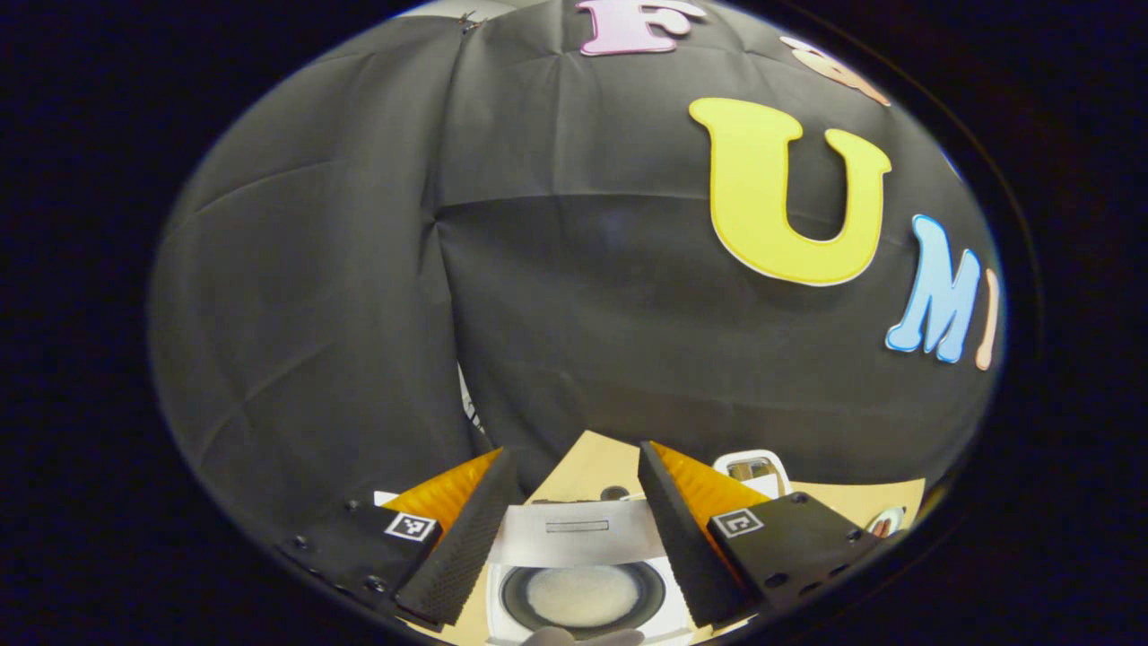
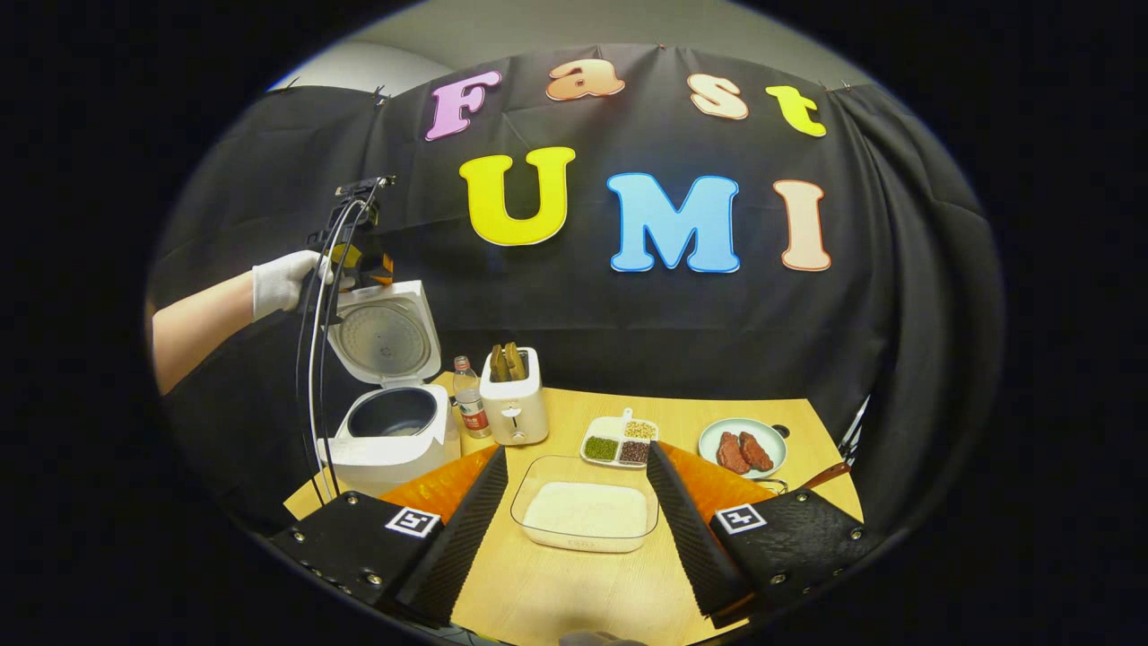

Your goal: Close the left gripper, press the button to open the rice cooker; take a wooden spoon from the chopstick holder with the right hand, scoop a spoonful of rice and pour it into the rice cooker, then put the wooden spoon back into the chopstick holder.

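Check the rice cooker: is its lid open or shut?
Open. The rice cooker's lid stands raised behind the exposed inner pot.

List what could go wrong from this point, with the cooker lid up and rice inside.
1. The left claw hangs right at the raised lid of the rice cooker; a bump could knock the lid down.
2. The water bottle and toaster stand close beside the cooker, so an arm swinging that way could tip the bottle.
3. The right claw hangs open above the rice container; lowering carelessly could shove it and spill rice.
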The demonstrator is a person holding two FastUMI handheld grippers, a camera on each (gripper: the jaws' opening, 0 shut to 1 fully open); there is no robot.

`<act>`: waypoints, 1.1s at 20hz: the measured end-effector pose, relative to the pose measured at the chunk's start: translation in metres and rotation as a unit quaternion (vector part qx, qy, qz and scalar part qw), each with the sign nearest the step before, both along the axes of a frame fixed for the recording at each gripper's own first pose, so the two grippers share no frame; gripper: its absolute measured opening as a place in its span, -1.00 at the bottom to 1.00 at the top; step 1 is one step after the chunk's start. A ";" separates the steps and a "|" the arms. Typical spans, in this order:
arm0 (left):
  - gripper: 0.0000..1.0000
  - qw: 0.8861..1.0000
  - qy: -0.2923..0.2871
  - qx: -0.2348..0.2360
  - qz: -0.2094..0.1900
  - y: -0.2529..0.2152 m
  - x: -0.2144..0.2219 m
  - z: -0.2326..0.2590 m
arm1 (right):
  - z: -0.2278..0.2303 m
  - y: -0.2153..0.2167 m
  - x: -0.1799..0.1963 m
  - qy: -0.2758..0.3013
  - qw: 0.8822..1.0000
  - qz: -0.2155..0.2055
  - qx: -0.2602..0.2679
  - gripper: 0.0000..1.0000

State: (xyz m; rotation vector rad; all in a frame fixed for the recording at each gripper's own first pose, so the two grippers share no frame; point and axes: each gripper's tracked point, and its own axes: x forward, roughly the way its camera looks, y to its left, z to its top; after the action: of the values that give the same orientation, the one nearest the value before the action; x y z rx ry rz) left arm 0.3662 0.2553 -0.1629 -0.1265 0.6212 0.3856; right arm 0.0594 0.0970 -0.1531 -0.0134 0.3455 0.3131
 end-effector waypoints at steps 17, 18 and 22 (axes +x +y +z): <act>0.77 0.978 0.178 -0.105 -0.016 -0.058 -0.139 -0.133 | -0.030 -0.008 -0.040 0.053 0.998 0.021 0.028 0.92; 0.77 0.977 0.185 -0.102 -0.020 -0.060 -0.142 -0.140 | -0.031 -0.007 -0.041 0.058 0.998 0.021 0.030 0.93; 0.84 0.973 0.207 -0.102 -0.025 -0.069 -0.157 -0.165 | -0.035 -0.011 -0.043 0.068 0.997 0.018 0.036 0.93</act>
State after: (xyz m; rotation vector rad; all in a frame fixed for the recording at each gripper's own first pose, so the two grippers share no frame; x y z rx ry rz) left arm 0.2092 0.1867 -0.3275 -0.2305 1.0744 0.2998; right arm 0.0161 0.0864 -0.1885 0.0735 0.4696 0.3624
